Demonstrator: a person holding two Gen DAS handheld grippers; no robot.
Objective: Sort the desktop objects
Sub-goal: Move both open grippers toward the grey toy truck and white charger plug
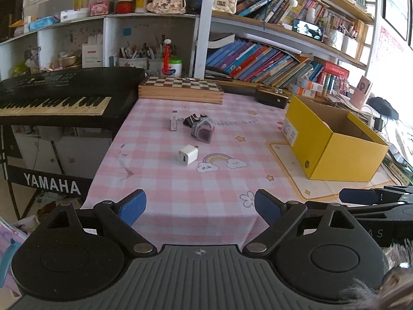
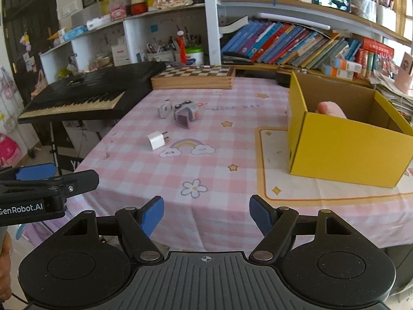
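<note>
Yellow cardboard box (image 1: 333, 139) stands open at the table's (image 1: 180, 188) right edge; white charger plug (image 1: 187, 155) lies mid-table, dead ahead of the left gripper (image 1: 200, 206), nearer it than the right gripper (image 2: 206, 217), both spread empty.

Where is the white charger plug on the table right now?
The white charger plug lies alone on the pink checked tablecloth, just left of the rainbow print, nearer the camera than the small grey camera case.
</note>
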